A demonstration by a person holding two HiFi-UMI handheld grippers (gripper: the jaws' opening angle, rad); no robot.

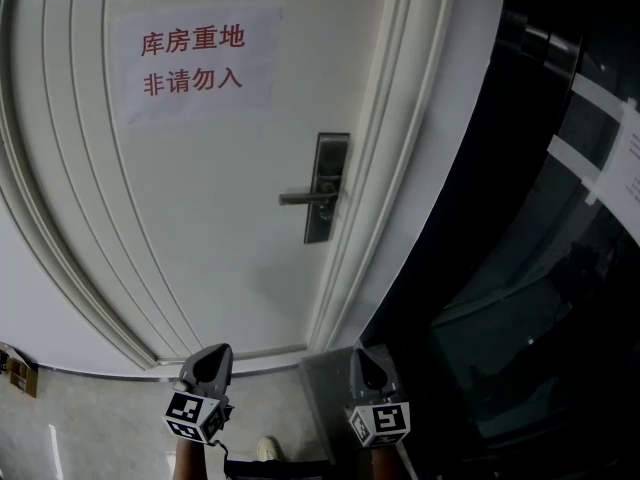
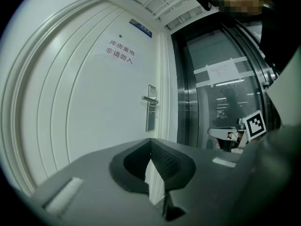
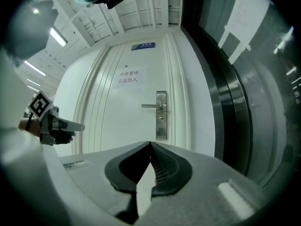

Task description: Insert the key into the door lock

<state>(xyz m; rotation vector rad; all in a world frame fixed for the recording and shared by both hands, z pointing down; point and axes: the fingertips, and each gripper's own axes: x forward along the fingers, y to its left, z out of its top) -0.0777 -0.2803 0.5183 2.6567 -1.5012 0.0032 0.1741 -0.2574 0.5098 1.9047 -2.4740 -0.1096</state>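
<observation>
The left gripper [image 1: 213, 356] and right gripper [image 1: 369, 360] point level at the far door's [image 1: 200, 228] lock plate [image 1: 327, 186], lining up the approach. Both pairs of fingers are together, and no key shows.

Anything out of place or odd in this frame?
Door, notice and lock plate look intact. One oddity: left gripper and right gripper are both shut, no key visible between their jaws.

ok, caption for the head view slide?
Head view: left gripper and right gripper held low, short of the white door; its lever handle and lock plate ahead, untouched.
</observation>
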